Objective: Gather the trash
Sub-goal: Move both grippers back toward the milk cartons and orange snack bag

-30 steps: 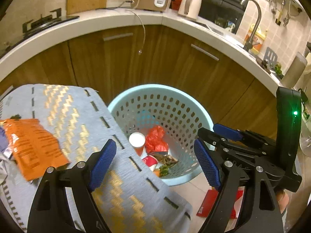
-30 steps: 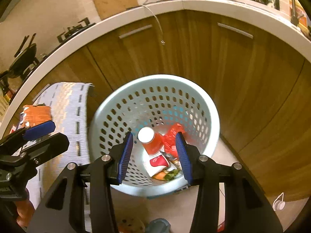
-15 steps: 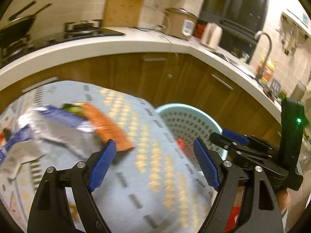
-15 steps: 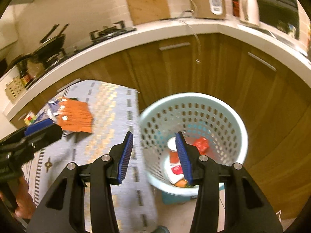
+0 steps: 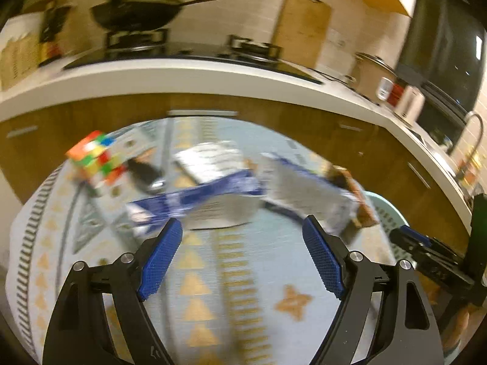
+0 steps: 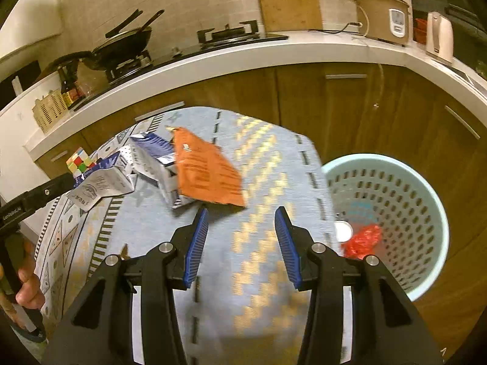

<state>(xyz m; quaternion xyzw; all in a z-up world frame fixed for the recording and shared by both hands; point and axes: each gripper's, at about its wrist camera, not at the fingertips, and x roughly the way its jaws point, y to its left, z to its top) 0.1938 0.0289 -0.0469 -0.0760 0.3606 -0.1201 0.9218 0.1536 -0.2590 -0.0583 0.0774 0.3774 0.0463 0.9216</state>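
Open cloth w/ gold pattern [image 6: 261, 200] lies bare in front of right gripper [image 6: 241, 245], jaws apart, nothing btwn them. Ahead-left, orange packet [image 6: 207, 172] overlaps blue-white wrappers [image 6: 152, 158]; colour cube [image 6: 78, 161] sits beyond, near cloth's far edge. Perforated bin [image 6: 426, 200] stands just beside cloth on right, mouth unobstructed, trash at bottom. Left gripper [image 5: 242, 257] spread wide, wrappers directly ahead; view blurred. Cabinet fronts [image 6: 350, 103] wall off far side.

Your right gripper [image 6: 240, 231] hangs parted and empty over the patterned cloth [image 6: 261, 182], just short of the orange packet [image 6: 207, 172]. Blue-and-white wrappers [image 6: 149, 155] lie crumpled beside that packet, a puzzle cube [image 6: 78, 164] beyond them. To your right, the basket [image 6: 426, 188] holds a red wrapper [image 6: 362, 240] and a cup [image 6: 343, 231].
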